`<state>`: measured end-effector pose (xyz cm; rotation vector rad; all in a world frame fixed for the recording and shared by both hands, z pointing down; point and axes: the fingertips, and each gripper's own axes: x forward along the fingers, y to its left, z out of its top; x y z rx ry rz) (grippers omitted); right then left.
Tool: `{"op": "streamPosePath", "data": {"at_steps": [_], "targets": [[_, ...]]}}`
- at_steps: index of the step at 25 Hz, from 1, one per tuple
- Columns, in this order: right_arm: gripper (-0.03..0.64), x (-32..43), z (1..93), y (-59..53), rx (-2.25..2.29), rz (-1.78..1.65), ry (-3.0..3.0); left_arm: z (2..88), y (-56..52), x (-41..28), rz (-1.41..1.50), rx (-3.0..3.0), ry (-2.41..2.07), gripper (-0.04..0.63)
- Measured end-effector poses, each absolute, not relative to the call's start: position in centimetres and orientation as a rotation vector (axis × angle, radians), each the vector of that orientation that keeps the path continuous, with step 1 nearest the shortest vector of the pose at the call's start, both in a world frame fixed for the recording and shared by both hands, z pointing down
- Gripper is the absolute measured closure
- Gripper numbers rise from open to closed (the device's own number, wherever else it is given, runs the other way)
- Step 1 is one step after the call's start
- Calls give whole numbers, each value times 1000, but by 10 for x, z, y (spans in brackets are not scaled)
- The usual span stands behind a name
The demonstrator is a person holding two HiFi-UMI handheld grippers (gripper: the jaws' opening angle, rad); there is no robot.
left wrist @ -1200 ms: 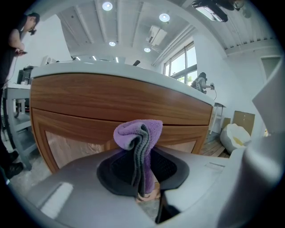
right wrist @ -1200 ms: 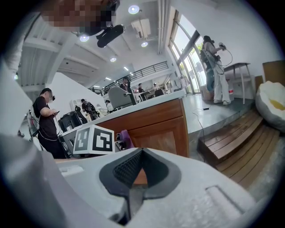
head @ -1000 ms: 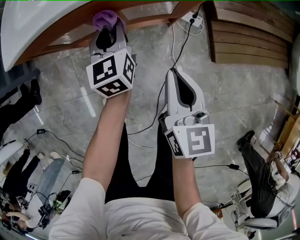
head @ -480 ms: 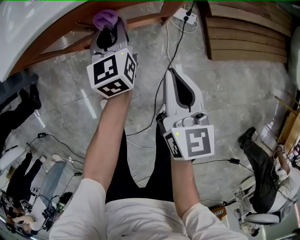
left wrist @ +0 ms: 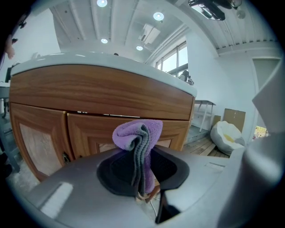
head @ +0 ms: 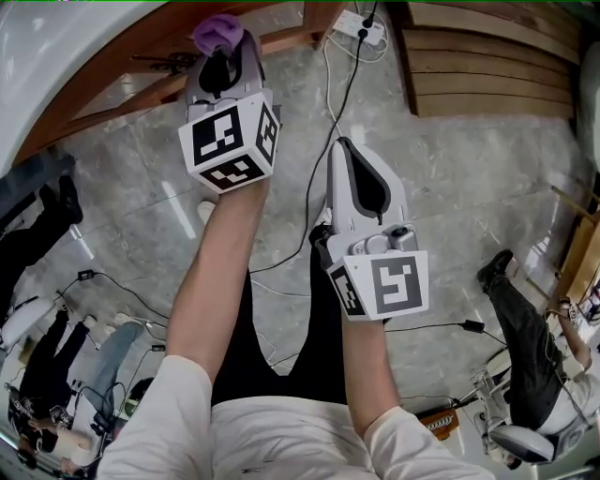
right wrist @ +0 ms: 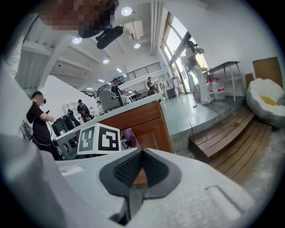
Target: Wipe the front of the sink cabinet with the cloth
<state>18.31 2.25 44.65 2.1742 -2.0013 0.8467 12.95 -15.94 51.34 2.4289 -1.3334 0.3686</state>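
Observation:
My left gripper [head: 218, 58] is shut on a purple cloth [head: 217, 33], whose bunched top sticks out past the jaw tips. In the left gripper view the cloth [left wrist: 139, 138] hangs in front of the wooden sink cabinet [left wrist: 98, 107], just short of a door panel below the curved top band; touch cannot be told. The cabinet [head: 141, 52] runs along the head view's top left under a white basin rim [head: 56, 66]. My right gripper [head: 361, 183] hangs lower and to the right over the floor, shut with nothing in it; its jaws meet in the right gripper view [right wrist: 141, 167].
A black cable [head: 342, 103] runs across the grey stone floor to a white power strip [head: 359, 26] by the cabinet's right end. Wooden steps [head: 487, 75] lie at the top right. People stand at the left [head: 42, 220] and right [head: 520, 347] edges.
The left gripper with the cloth has shifted slightly right and up along the cabinet front. The right gripper has hardly moved.

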Motion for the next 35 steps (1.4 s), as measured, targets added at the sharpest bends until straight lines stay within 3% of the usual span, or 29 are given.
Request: {"op": "streamPosePath", "data": {"at_steps": [35], "targets": [[617, 251, 463, 53, 2239, 881, -1948, 519, -124, 252, 347, 2536, -1169, 518]]}}
